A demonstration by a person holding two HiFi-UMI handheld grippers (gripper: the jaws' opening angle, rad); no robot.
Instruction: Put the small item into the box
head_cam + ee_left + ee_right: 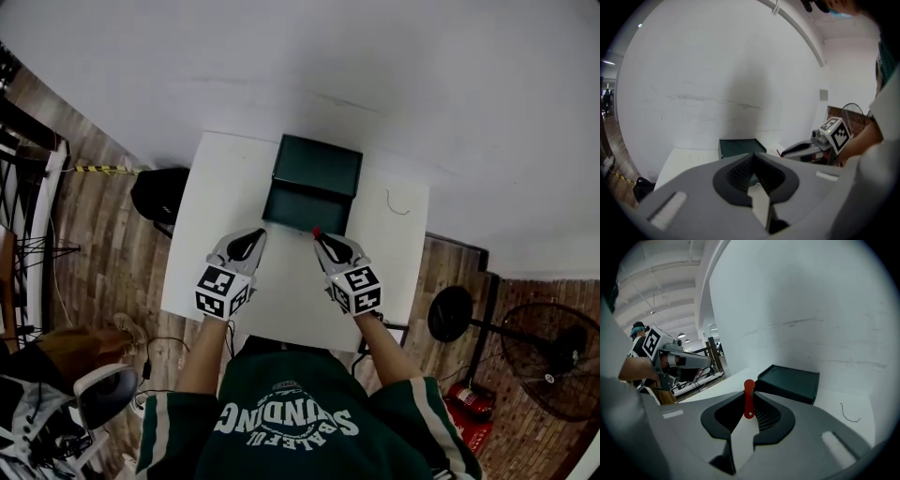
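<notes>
A white wall (394, 66) stands at the far side and brown plank floor (103, 216) lies to the left and right. My white bench (281, 300) carries a dark green box (314, 183) at its far edge, with its lid up. My left tongs (260, 234) are pressed together on nothing, near the box's left corner. My right tongs (317, 234) pinch the small red item (749, 398) upright, just at the box's near right edge. The white lettering on my green jersey (291, 417) is upside down, and I cannot read it.
</notes>
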